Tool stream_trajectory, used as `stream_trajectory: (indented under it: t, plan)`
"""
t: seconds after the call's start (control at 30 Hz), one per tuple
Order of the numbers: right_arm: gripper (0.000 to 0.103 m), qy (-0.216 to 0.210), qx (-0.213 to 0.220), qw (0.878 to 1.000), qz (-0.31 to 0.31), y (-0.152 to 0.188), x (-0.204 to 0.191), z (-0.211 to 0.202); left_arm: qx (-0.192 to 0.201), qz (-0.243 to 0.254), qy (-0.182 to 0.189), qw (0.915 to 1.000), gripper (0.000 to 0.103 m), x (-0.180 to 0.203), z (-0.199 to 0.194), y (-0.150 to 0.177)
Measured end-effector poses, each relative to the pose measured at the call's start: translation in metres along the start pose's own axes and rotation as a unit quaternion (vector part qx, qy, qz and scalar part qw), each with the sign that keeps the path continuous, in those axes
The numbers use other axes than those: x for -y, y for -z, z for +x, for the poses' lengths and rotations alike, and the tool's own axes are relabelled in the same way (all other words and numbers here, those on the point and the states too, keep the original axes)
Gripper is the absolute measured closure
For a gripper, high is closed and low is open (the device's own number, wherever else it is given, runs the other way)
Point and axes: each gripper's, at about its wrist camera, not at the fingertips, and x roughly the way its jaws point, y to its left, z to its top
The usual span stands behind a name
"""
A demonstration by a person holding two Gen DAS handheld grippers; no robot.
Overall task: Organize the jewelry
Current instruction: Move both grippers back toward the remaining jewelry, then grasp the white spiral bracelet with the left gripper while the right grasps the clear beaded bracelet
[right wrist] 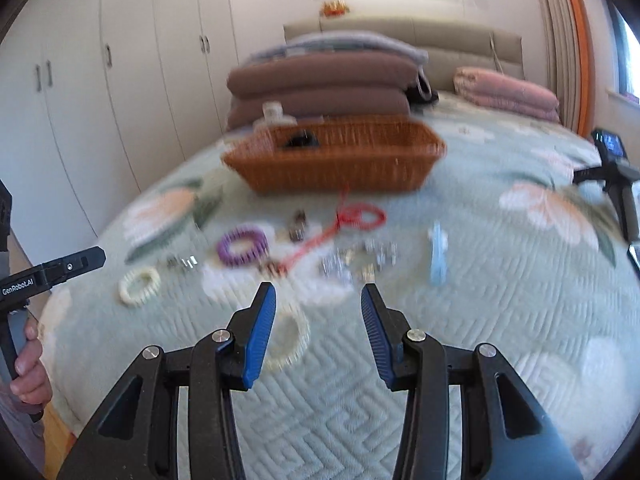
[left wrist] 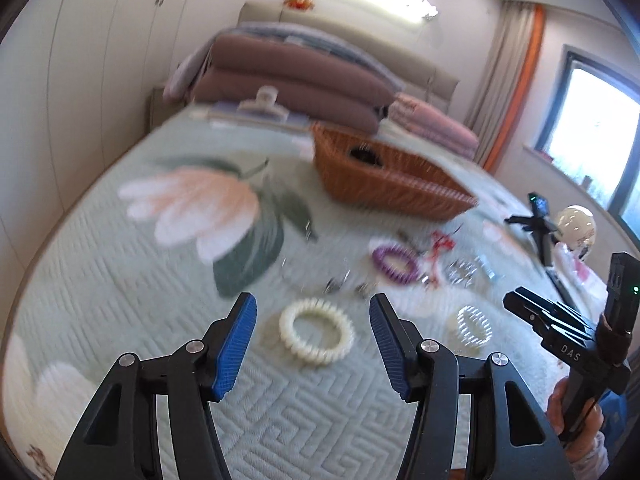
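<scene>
Jewelry lies scattered on a green quilted bed. My left gripper (left wrist: 313, 306) is open, its jaws to either side of a cream beaded bracelet (left wrist: 317, 332), which also shows in the right wrist view (right wrist: 139, 286). My right gripper (right wrist: 318, 296) is open and empty above a pale bracelet (right wrist: 289, 340). Beyond lie a purple bracelet (left wrist: 395, 263) (right wrist: 242, 246), a red cord bracelet (right wrist: 360, 216), silver pieces (right wrist: 360, 260) and a light blue clip (right wrist: 437, 256). An orange wicker basket (left wrist: 384, 176) (right wrist: 336, 156) stands farther back. Both views are motion-blurred.
Stacked brown pillows (right wrist: 320, 88) and pink bedding (right wrist: 508, 88) lie at the headboard. A phone on a tripod (right wrist: 616, 172) stands at the right bed edge. White wardrobes (right wrist: 100, 80) line the left wall. The other gripper's body (left wrist: 568, 340) is at right.
</scene>
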Motion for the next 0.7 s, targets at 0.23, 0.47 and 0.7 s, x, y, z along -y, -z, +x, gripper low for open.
stream_trajectory:
  t: [0.23, 0.47, 0.7]
  plan:
    - [0.055, -0.033, -0.042, 0.998, 0.023, 0.017, 0.006, 0.027, -0.030, -0.031, -0.012, 0.9990, 0.043, -0.013, 0.025, 0.014]
    - [0.055, -0.007, -0.036, 0.999, -0.009, 0.018, -0.008, 0.030, -0.023, -0.009, -0.040, 0.9989, 0.045, -0.004, 0.028, 0.014]
    - [0.073, 0.012, -0.034, 0.999, -0.021, 0.020, -0.012, 0.031, -0.029, 0.029, -0.075, 0.9963, 0.062, 0.010, 0.034, 0.015]
